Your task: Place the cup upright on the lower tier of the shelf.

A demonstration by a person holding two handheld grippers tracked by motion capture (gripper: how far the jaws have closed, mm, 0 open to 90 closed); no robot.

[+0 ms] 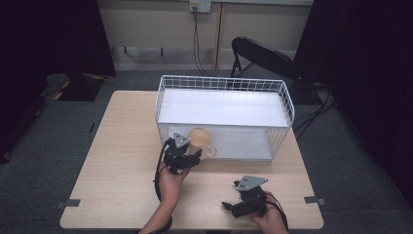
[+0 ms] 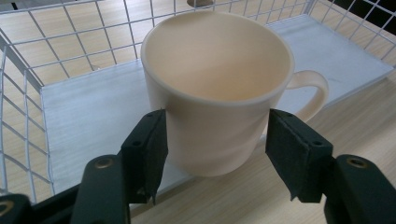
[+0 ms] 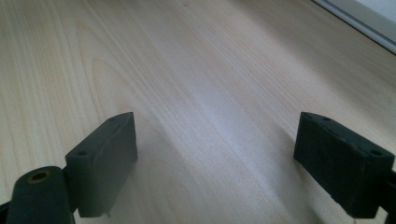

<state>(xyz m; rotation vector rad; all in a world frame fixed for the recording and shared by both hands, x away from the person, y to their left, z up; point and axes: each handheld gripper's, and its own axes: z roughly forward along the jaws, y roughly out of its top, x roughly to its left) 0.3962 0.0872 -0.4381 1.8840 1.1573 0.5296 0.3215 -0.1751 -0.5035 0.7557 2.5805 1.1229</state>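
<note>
A cream mug [image 2: 215, 79] with its handle to the right stands upright between the jaws of my left gripper [image 2: 212, 140], which is shut on its lower body. In the high view the mug [image 1: 199, 138] sits at the front opening of a white wire basket [image 1: 285, 97], and the left gripper [image 1: 187, 155] is just in front of it. My right gripper [image 1: 230, 205] is held near the table's front edge. It is open [image 3: 215, 154], with bare wood between its pads.
The basket has a white floor panel [image 2: 88, 116] and wire walls around the back and sides. The wooden table [image 1: 117, 161] has free room left and in front of the basket. A black folding chair [image 1: 263, 53] stands behind the table.
</note>
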